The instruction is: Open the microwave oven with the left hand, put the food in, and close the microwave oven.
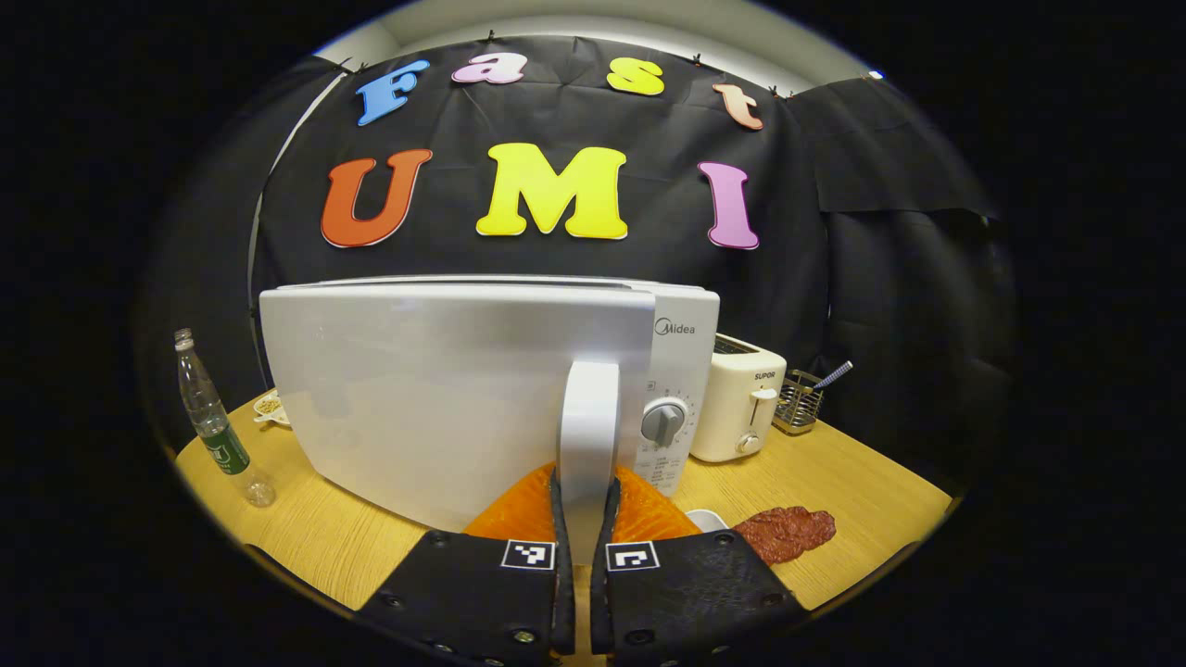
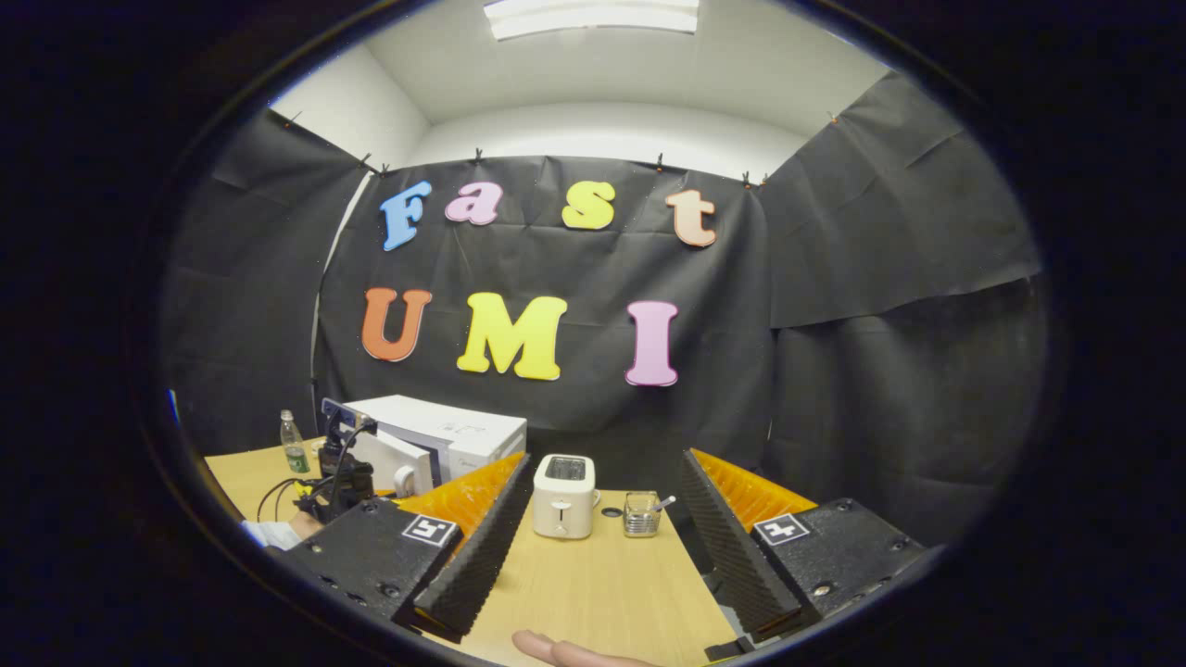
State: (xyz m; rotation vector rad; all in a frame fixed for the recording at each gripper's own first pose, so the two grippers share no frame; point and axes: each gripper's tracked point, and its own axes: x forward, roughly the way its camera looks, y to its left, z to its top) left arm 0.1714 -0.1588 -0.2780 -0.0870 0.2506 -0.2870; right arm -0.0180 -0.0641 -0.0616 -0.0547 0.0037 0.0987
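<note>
In the left gripper view we've got the left tool [image 1: 586, 519] clamped on the microwave's door handle [image 1: 588, 435], food [image 1: 786, 532] lower right; the right tool [image 2: 602, 556] sits spread apart over the tabletop [image 2: 593, 584], toaster [image 2: 563, 496] dead centre.

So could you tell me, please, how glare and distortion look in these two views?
Left gripper view: soft sheen on the microwave door, whose edges bow with the fisheye; the handle is sharp. Right gripper view: the ceiling light blows out and the table is evenly lit.

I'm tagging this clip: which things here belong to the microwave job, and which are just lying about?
Job:
microwave
door handle, left tool shut on it
reddish food on the table
right tool, open

Lying about:
toaster
wire basket
plastic bottle
small dish
</note>
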